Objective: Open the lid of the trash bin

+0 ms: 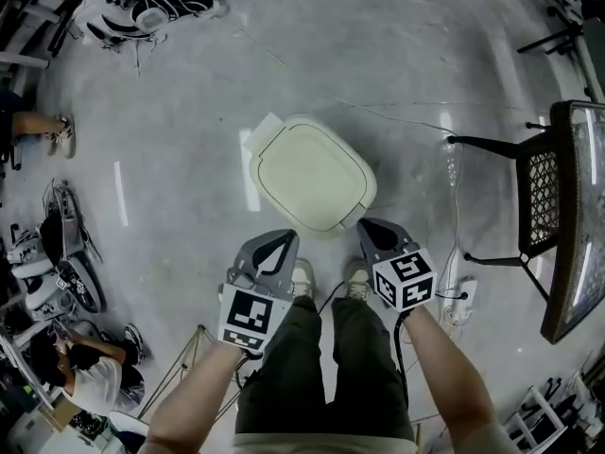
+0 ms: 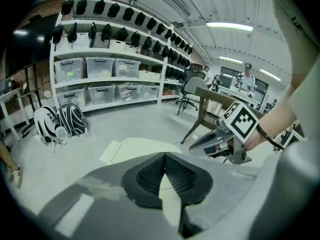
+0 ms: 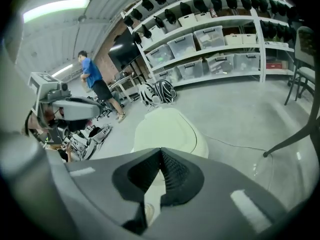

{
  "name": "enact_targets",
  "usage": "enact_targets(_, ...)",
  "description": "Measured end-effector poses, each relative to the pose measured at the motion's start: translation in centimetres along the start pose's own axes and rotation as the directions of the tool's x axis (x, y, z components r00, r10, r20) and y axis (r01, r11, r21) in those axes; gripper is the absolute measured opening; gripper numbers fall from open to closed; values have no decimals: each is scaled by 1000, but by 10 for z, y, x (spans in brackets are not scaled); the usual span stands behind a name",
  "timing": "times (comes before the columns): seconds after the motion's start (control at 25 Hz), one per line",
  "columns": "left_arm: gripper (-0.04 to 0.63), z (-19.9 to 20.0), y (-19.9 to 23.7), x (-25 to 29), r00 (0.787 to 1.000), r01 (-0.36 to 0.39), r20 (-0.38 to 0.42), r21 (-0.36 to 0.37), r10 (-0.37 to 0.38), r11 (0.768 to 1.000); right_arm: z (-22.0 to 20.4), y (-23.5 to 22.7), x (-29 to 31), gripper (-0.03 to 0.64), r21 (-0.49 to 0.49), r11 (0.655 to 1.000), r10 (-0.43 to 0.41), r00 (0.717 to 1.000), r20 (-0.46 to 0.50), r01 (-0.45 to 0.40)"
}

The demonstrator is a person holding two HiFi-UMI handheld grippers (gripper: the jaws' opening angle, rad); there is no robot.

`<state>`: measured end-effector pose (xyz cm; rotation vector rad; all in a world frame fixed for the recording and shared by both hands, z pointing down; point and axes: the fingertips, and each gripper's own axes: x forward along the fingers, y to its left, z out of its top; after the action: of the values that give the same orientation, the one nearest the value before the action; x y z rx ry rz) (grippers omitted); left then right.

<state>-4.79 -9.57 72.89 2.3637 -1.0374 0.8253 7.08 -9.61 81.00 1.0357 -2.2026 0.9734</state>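
The bin (image 1: 312, 173) stands on the grey floor (image 1: 189, 159) just ahead of the person's shoes (image 1: 303, 277), its cream lid (image 1: 317, 164) down flat. The left gripper (image 1: 284, 237) hovers by the bin's near edge with its jaws pressed together at the tips and nothing between them, as the left gripper view (image 2: 164, 155) shows. The right gripper (image 1: 364, 223) is held near the bin's near right corner; whether it touches cannot be told. Its jaws also meet with nothing held (image 3: 160, 150). Neither gripper has hold of the lid. A chair (image 1: 558, 206) stands well to the right, and striped bags (image 1: 151, 3) lie far off at the upper left
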Motion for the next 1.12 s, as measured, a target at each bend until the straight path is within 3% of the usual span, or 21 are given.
enact_targets(0.4, 3, -65, 10, 31, 997, -12, -82, -46, 8, 999, -51, -22, 49, 3, 15, 1000, -11, 997, -81, 12)
enact_targets(1.12, 3, -74, 9, 28, 996, -8, -86, -67, 2, 998, -56, -25, 50, 3, 36, 999, 18, 1000, -11, -18)
